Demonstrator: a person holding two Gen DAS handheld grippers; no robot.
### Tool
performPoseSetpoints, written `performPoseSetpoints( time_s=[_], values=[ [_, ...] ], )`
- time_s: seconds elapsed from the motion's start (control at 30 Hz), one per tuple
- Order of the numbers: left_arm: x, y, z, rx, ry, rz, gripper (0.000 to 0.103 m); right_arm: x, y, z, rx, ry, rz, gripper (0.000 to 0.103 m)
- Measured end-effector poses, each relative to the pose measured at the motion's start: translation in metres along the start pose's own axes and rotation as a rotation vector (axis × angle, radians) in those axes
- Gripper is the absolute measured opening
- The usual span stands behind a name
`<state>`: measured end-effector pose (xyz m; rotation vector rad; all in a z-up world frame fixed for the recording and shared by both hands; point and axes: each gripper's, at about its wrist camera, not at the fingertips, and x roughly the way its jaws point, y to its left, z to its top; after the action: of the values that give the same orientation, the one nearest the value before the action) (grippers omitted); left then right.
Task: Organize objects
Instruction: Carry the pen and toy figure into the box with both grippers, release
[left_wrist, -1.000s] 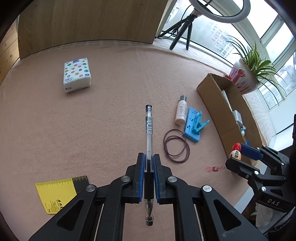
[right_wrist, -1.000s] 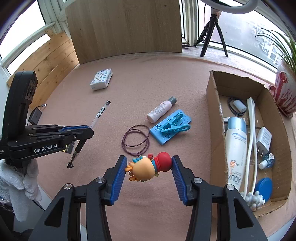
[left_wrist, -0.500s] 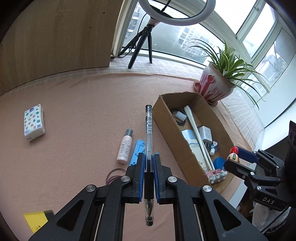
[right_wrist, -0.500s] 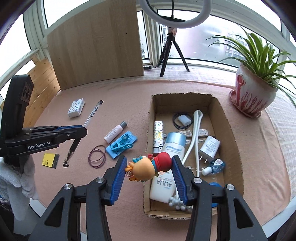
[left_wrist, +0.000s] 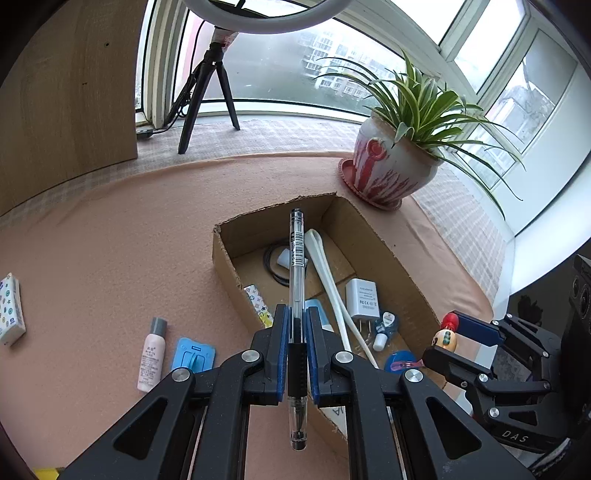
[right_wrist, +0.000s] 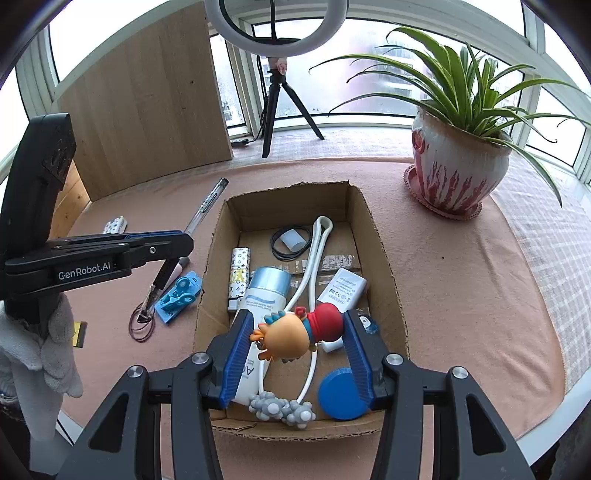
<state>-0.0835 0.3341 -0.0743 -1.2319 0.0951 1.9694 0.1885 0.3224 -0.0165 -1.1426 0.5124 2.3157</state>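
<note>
Two claws carry loads toward the cardboard box (right_wrist: 384, 258). The right claw (right_wrist: 295, 339), clamped on a toy figure (right_wrist: 291, 332), hangs directly above the box's near end. The left claw (left_wrist: 295, 343) pinches a pen (left_wrist: 296, 258) pointing lengthwise over the box's left wall.

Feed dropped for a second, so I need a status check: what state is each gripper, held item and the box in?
left gripper: shut on pen
pen: clamped, lengthwise along the fingers
right gripper: shut on toy figure
toy figure: held sideways above the box
cardboard box: open-topped, partly filled
</note>
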Motion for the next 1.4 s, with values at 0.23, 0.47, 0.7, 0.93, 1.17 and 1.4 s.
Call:
performPoseSetpoints(
  time_s=[0.23, 0.47, 0.7, 0.93, 1.17, 1.4],
  values=[
    [0.022, -0.011, 0.011, 0.013, 0.012, 0.018, 0.01, 0.004, -0.013, 0.003, 0.01, 0.006, 0.005, 0.046],
    [0.036, -0.009, 0.018, -0.011, 0.034, 0.048, 0.06, 0.009, -0.019, 0.007, 0.019, -0.008, 0.033, 0.056],
    [0.032, 0.004, 0.015, -0.031, 0.01, 0.087, 0.076, 0.013, -0.015, 0.008, 0.002, 0.0, 0.02, 0.081],
    [0.022, 0.015, 0.009, -0.049, 0.007, 0.095, 0.076, 0.014, -0.012, 0.009, 0.015, 0.006, 0.037, 0.081],
    [0.004, 0.044, -0.005, -0.117, 0.006, 0.11, 0.076, 0.014, 0.0, 0.01, 0.014, 0.008, 0.059, 0.081],
    [-0.024, 0.092, -0.033, -0.191, 0.003, 0.164, 0.076, 0.015, 0.018, 0.016, 0.017, 0.015, 0.105, 0.081]
  ],
)
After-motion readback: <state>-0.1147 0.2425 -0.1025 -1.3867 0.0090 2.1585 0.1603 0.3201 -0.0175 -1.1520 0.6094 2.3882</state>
